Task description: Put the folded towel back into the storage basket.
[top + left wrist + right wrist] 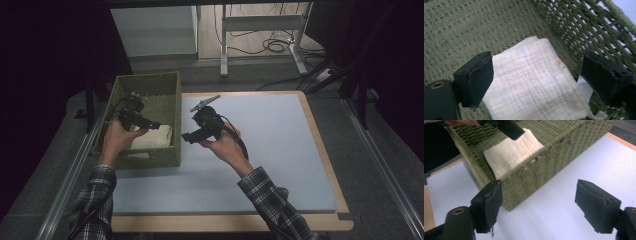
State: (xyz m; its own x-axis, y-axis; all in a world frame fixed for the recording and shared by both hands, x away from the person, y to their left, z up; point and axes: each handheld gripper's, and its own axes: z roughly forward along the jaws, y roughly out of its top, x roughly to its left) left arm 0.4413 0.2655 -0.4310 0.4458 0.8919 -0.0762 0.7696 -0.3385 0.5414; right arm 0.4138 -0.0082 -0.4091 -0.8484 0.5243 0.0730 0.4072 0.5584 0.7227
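1. Folded cloth (534, 82): a cream, gauze-weave square lying flat on the floor of the woven basket (167, 82), in the end nearest the person. In the left gripper view a small orange mark shows near one edge, and a white tag sticks out from under the corner at lower right.
2. Left gripper (536, 75): held above the cloth inside the basket. Its fingers (475, 77) are spread wide, one to either side of the cloth and clear of it; nothing is pinched between them.
3. Left hand (117, 137): grips the left gripper over the basket's left wall, the plaid sleeve entering from the bottom of the high view.
4. Woven basket: olive-green, rectangular and open-topped; it stands at the left edge of the desk, its long right wall facing the right gripper.
5. Right gripper (541, 207): held outside the basket, just beside that wall and above the mat. Its fingers (490, 202) are spread apart with nothing between them.
6. Right hand (222, 145): carries the right gripper, whose cable trails back along the forearm.
7. Mat (280, 150): a pale blue-grey sheet covering most of the desk (320, 145), whose wooden edge shows around it.
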